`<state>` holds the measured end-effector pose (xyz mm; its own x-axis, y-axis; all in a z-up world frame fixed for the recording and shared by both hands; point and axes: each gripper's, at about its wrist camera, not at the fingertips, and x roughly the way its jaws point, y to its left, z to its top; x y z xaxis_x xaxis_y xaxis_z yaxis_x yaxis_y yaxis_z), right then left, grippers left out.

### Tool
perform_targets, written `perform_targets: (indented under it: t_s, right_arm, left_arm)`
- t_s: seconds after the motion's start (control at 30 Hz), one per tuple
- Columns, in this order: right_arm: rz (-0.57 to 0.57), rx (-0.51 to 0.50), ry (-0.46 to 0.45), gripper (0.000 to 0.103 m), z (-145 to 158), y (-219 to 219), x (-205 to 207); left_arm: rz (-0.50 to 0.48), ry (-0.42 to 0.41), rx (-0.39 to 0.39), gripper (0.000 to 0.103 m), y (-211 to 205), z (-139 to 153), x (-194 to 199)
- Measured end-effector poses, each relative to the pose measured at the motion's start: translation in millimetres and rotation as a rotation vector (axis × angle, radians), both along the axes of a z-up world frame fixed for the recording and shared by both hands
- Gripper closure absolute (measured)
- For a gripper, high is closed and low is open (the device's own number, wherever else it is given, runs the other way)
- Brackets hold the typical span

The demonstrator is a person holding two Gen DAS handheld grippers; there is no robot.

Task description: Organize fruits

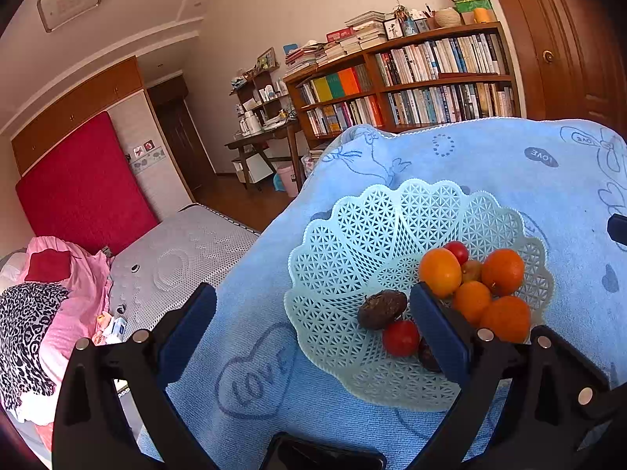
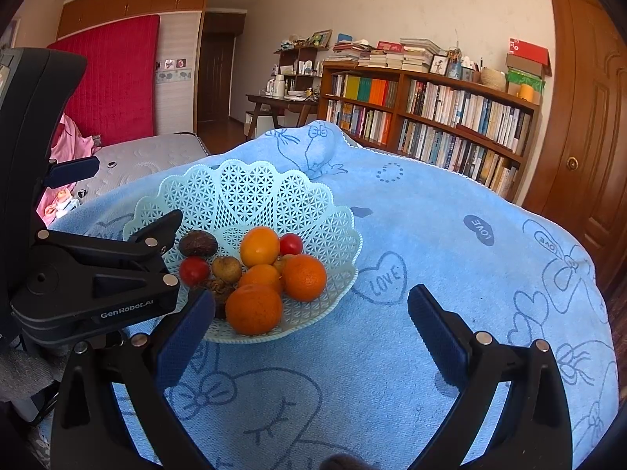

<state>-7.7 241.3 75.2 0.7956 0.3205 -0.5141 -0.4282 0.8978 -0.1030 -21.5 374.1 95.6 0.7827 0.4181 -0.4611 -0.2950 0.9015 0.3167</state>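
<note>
A blue towel [image 2: 411, 243] printed with hearts covers the tabletop and fills the lower right of the right wrist view. On it, at centre left, sits the pale lattice basket [image 2: 250, 188], scalloped rim up, its taller petals toward the far bookshelf [image 2: 431, 117].

All the fruit visible lies in the basket's near half, so the gathering looks close to done; what is left seems to be tidying or sorting. Four oranges [image 2: 254, 309] are bunched on the right, roughly round, with no clear long axis. A dark wrinkled fruit [image 1: 382, 309] lies left of them in the left wrist view, its long axis running lower left to upper right. Small red tomatoes [image 1: 400, 337] sit just below it and behind the oranges.

The left gripper [image 1: 313, 325] hovers over the basket's near rim, fingers spread wide and empty, one finger [image 1: 439, 333] next to the tomato. The right gripper [image 2: 311, 329] hangs over bare towel, fingers also wide and empty. A next pick would call for centring on one fruit, then narrowing.
</note>
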Motion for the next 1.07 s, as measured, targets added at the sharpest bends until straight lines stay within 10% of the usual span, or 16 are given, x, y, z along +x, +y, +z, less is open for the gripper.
perform_targets:
  t_s: [1.07]
  right_arm:
    - [-0.08, -0.034, 0.003, 0.005, 0, -13, -2]
  left_arm:
    - [-0.004, -0.003, -0.008, 0.003, -1, 1, -1]
